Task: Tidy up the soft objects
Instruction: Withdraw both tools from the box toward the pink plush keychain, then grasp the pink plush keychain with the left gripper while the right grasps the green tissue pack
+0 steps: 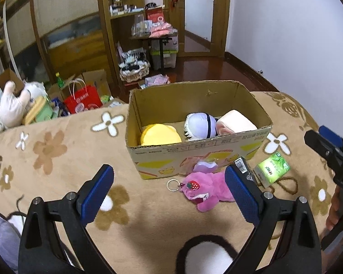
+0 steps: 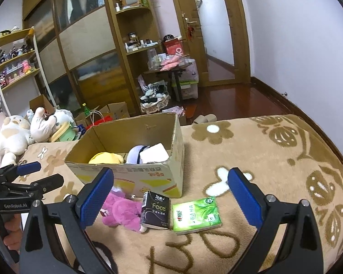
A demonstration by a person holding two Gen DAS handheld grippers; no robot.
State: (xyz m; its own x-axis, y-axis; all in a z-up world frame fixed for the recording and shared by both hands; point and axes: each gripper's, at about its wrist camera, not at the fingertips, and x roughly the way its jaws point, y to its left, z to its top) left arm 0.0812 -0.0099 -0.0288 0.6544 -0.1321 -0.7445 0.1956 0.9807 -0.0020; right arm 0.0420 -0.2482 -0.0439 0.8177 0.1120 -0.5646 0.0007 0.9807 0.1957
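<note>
Fingers of both the left gripper (image 1: 169,189) and right gripper (image 2: 171,194) spread wide, pink plush (image 1: 205,188) lying just ahead, untouched.

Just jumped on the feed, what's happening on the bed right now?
A person with two handheld grippers is sorting soft things into a cardboard box on the blanket. A yellow plush, a white plush and a pink roll already lie inside. A pink plush, a black tissue pack and a green tissue pack lie in front of the box. The left gripper and right gripper are both open, holding nothing.
</note>
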